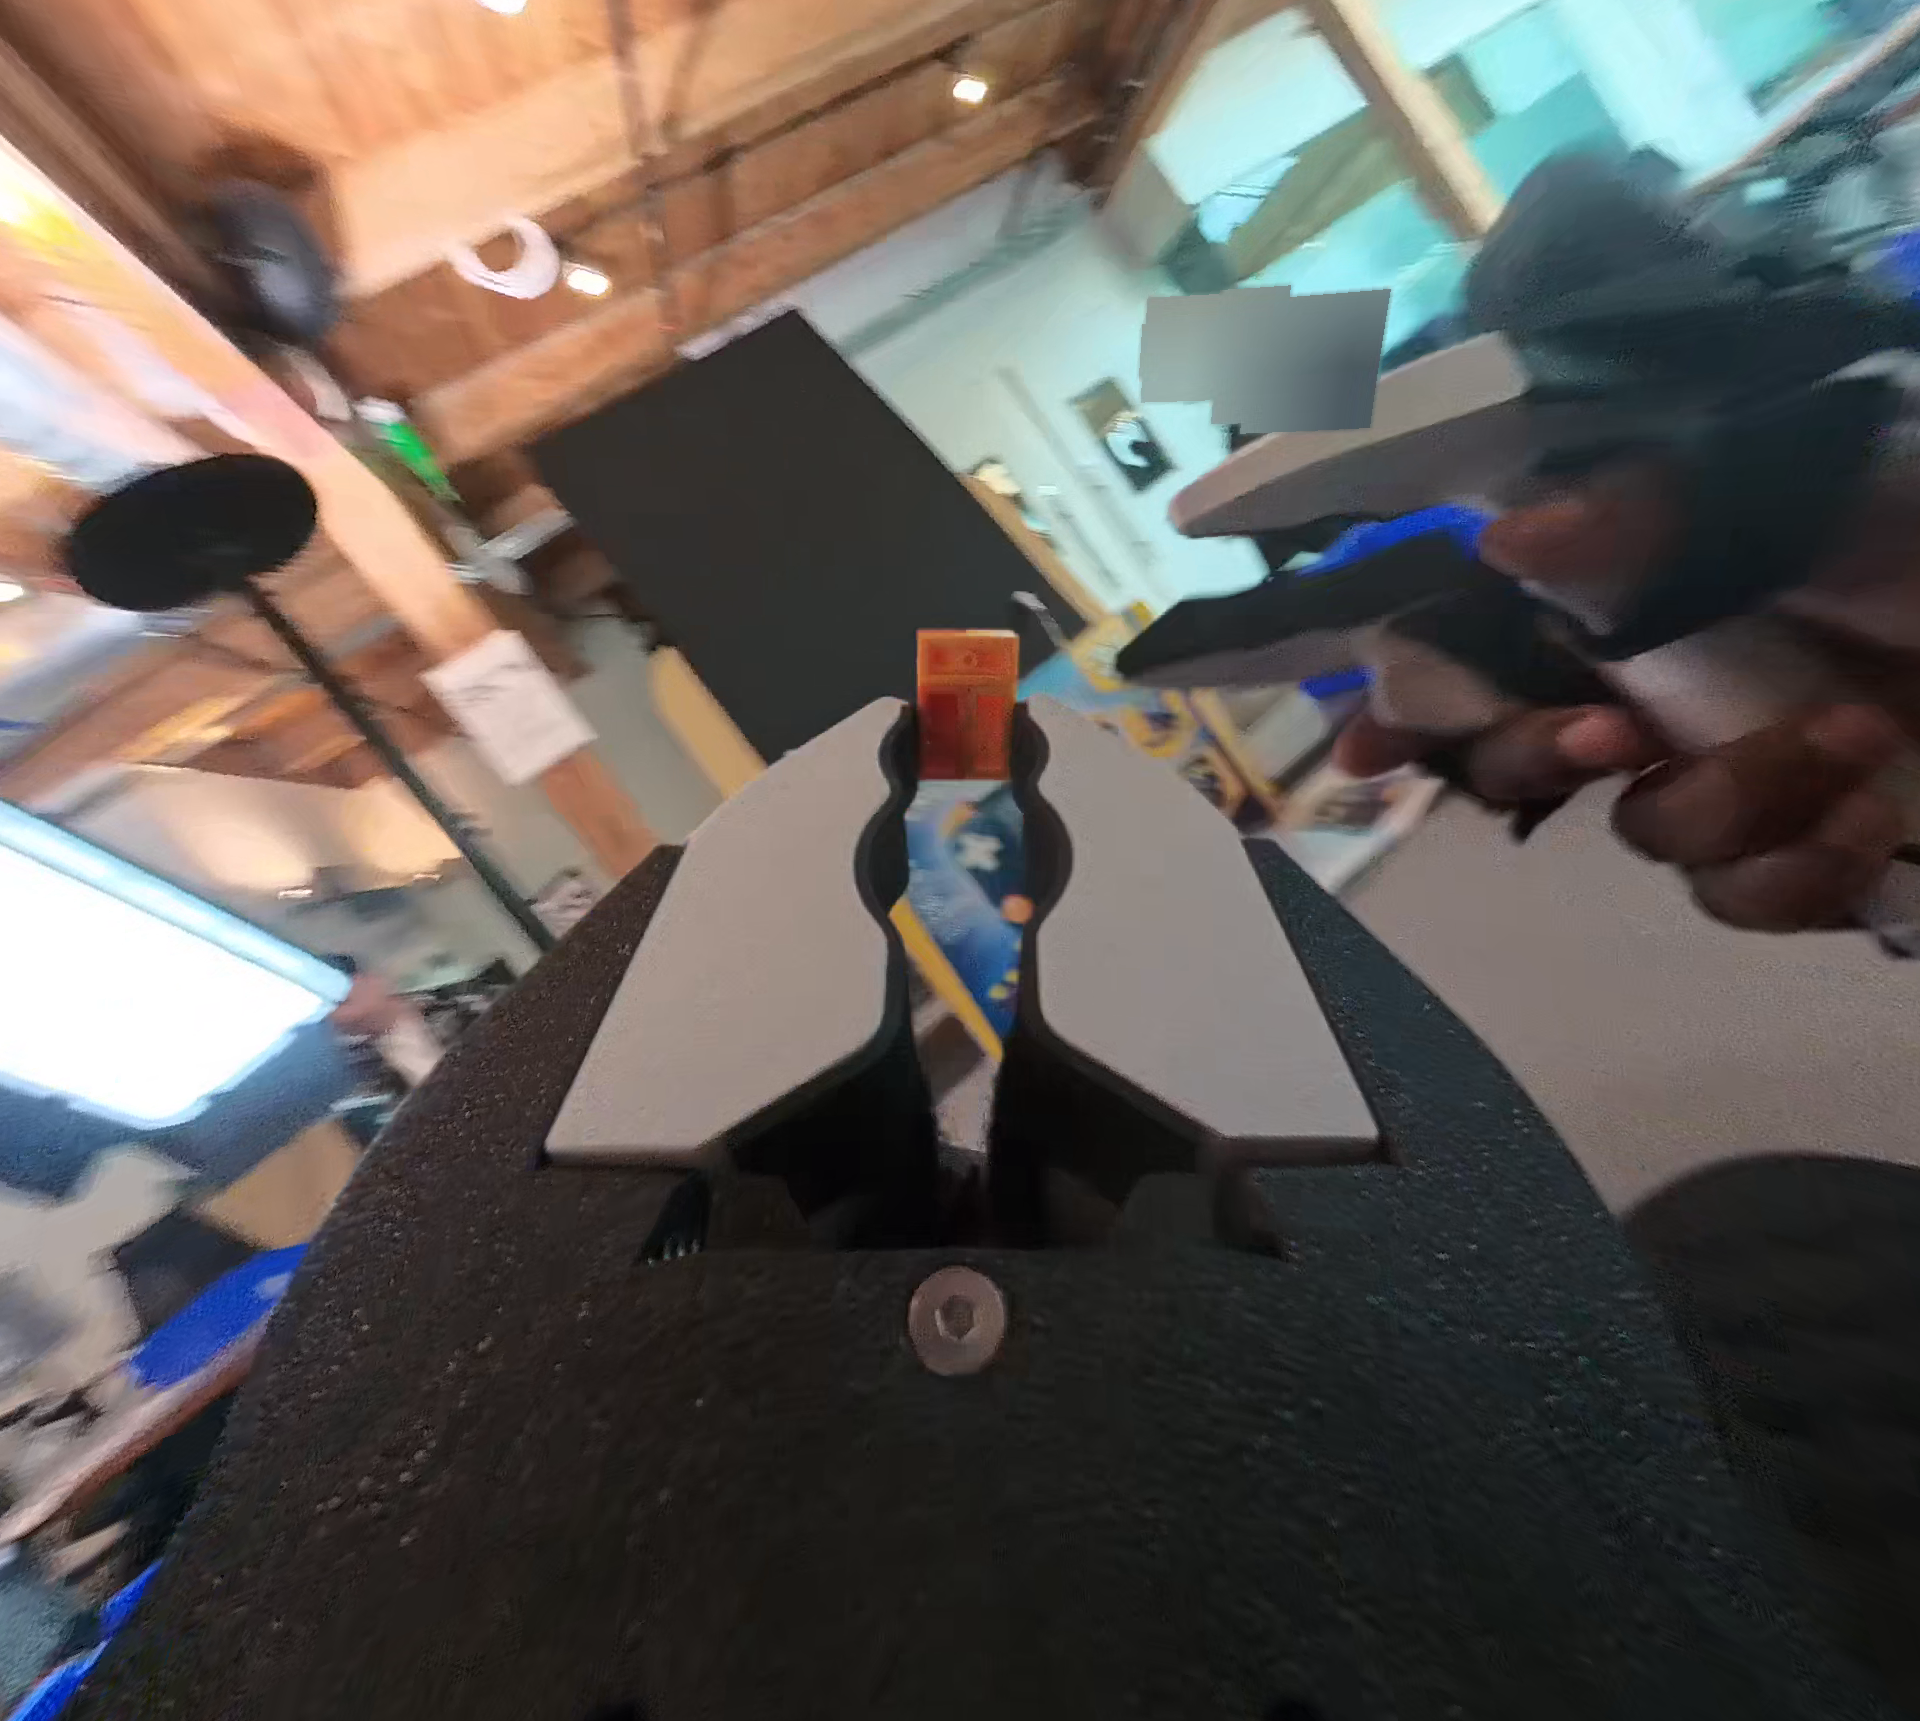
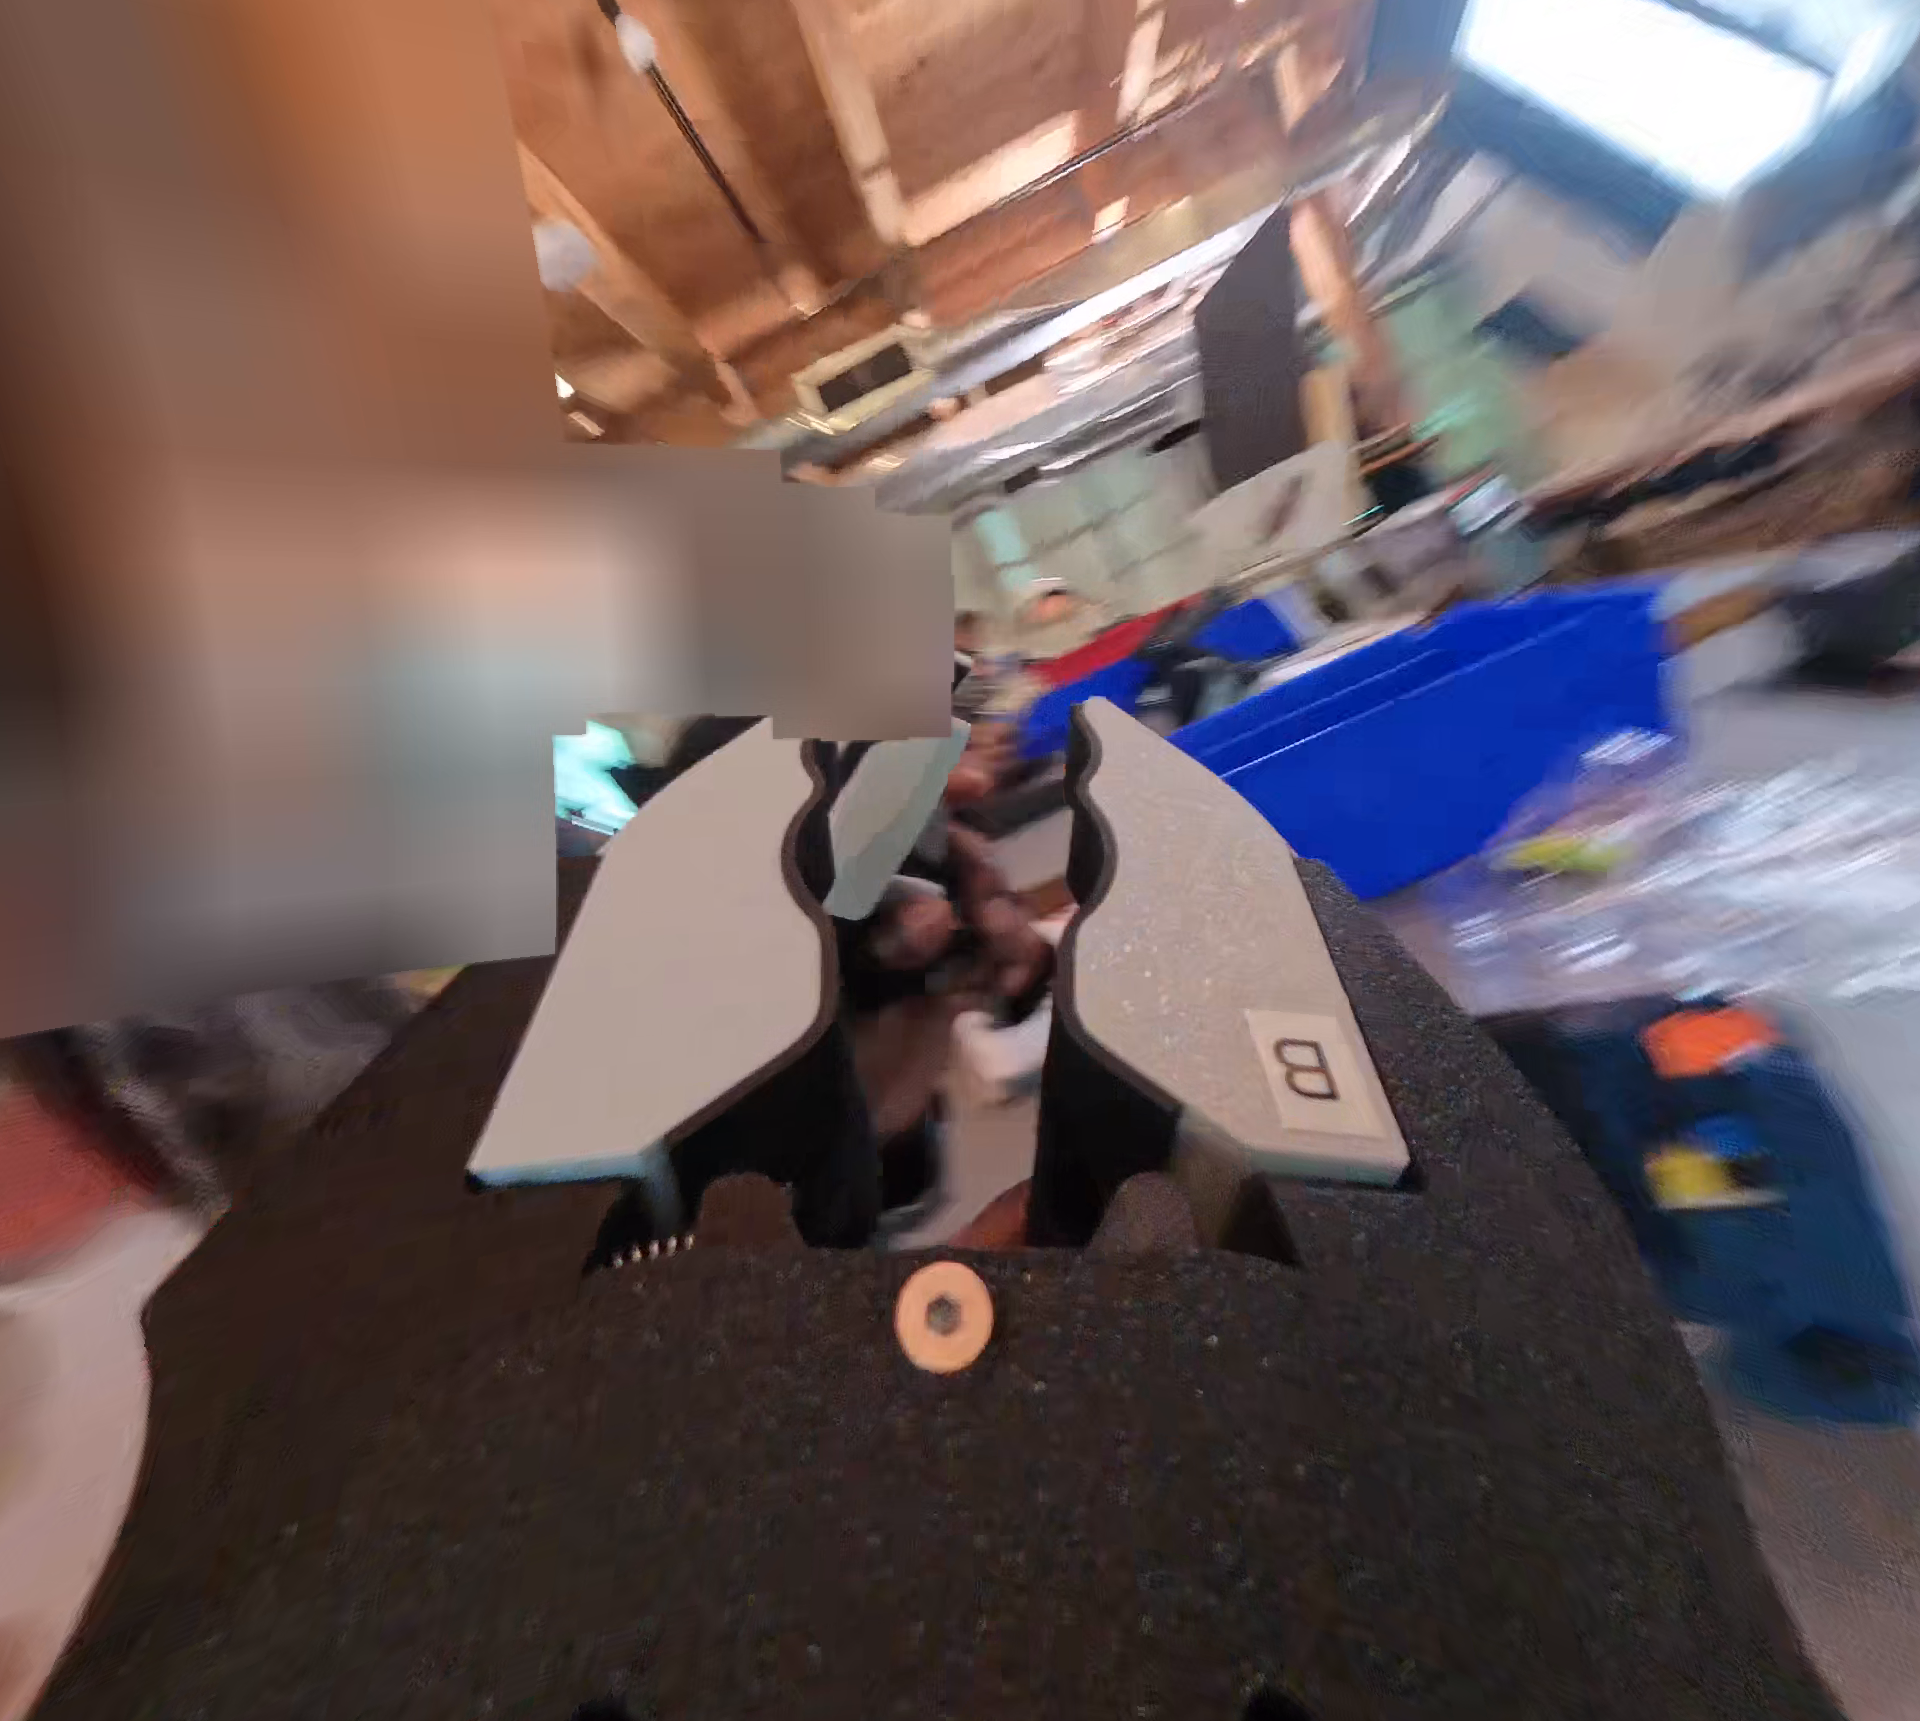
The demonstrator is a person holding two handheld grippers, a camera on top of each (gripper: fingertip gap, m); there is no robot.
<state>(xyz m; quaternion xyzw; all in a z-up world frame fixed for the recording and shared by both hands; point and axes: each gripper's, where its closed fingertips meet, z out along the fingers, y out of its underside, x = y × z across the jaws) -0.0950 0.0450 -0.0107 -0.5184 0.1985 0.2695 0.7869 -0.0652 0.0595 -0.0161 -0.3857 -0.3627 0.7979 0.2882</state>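
- The left claw (image 1: pixel 964 715) is seen pressed in on a small orange block (image 1: pixel 965 703), which is pinched upright between the tips of its two grey fingers (image 1: pixel 748 933).
- The upper part of the orange block stands clear above the fingertips, and printed markings are carried on its face.
- The block is held up in the air, set against a black panel (image 1: pixel 769 508) far behind it.
- To the right in the left wrist view, the right claw (image 1: pixel 1132 658) is seen side-on and blurred, gripped by a hand (image 1: pixel 1704 798); it lies just to the right of the orange block, apart from it.
- In the right wrist view, the right claw (image 2: pixel 940 746) is shown spread, with a clear gap between its fingers and nothing held between them.
- A white label is carried on its right finger (image 2: pixel 1195 923).
- A blue bin (image 2: pixel 1444 736) is seen to the right, beyond the right claw, on a cluttered worktop (image 2: pixel 1766 840).
- A wooden ceiling (image 1: pixel 831 9) with spot lights is seen above in both views, much of it blurred.
- A round black disc on a thin pole (image 1: pixel 192 544) is seen far to the left.
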